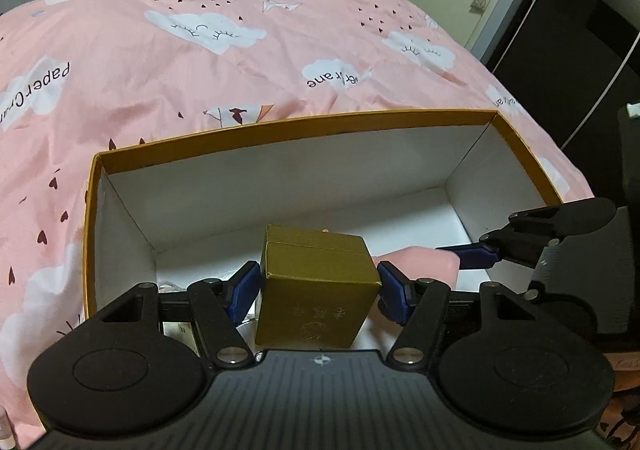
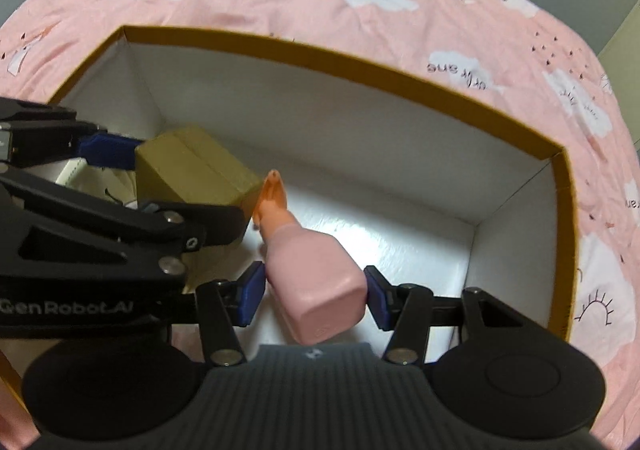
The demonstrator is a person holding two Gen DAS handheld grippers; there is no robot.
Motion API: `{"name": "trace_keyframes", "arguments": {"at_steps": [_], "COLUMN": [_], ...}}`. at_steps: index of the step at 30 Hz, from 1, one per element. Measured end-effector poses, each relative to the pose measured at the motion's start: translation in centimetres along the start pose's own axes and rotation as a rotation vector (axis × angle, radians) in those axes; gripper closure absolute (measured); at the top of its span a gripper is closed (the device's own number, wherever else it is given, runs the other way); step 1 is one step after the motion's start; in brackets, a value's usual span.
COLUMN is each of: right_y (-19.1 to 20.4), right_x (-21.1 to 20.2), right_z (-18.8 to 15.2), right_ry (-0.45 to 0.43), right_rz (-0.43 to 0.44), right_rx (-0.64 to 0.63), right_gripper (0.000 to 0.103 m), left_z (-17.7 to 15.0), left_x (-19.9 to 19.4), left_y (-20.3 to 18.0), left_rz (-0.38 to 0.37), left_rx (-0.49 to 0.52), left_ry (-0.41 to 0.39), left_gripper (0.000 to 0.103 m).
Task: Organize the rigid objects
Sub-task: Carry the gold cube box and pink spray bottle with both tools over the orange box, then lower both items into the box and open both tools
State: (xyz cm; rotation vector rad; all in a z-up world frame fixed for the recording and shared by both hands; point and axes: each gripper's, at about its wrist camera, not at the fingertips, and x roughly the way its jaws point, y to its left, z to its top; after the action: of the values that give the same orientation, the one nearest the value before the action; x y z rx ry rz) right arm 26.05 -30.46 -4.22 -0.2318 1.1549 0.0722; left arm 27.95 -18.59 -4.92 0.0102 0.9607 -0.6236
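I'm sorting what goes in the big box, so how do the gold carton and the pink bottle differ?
The gold carton is a blocky cube with printed characters; the pink bottle is rounded, tapering to an orange nozzle. The carton sits in the left claw, the bottle in the right claw. Both are held over the open box.

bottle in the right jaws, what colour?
Pale pink bottle with an orange nozzle; clearest in the right wrist view.

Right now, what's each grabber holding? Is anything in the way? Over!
Left gripper shut on gold box. Right gripper shut on pink bottle. Both over the big open box, bottle nozzle close beside the gold box.
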Motion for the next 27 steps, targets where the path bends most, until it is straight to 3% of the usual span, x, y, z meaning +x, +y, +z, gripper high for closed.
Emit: {"name": "trace_keyframes", "arguments": {"at_steps": [12,15,27], "right_y": [-0.1,0.0,0.5], "right_x": [1.2,1.3,0.8], "right_z": [-0.4,-0.4,0.1], "right_ry": [0.068,0.069,0.063], "right_rz": [0.028,0.027,0.010], "right_rx": [-0.007,-0.010,-0.032], "right_gripper": [0.054,0.056,0.061], "left_z": [0.3,0.1,-0.9], "left_x": [0.7,0.6,-1.7], "left_y": [0.1,-0.1,0.1], "left_rz": [0.017,0.018,0.045], "left_rx": [-0.018,-0.009,-0.018], "left_ry": [0.004,0.009,-0.038], "left_gripper": [0.025,0.021,0.019]}}
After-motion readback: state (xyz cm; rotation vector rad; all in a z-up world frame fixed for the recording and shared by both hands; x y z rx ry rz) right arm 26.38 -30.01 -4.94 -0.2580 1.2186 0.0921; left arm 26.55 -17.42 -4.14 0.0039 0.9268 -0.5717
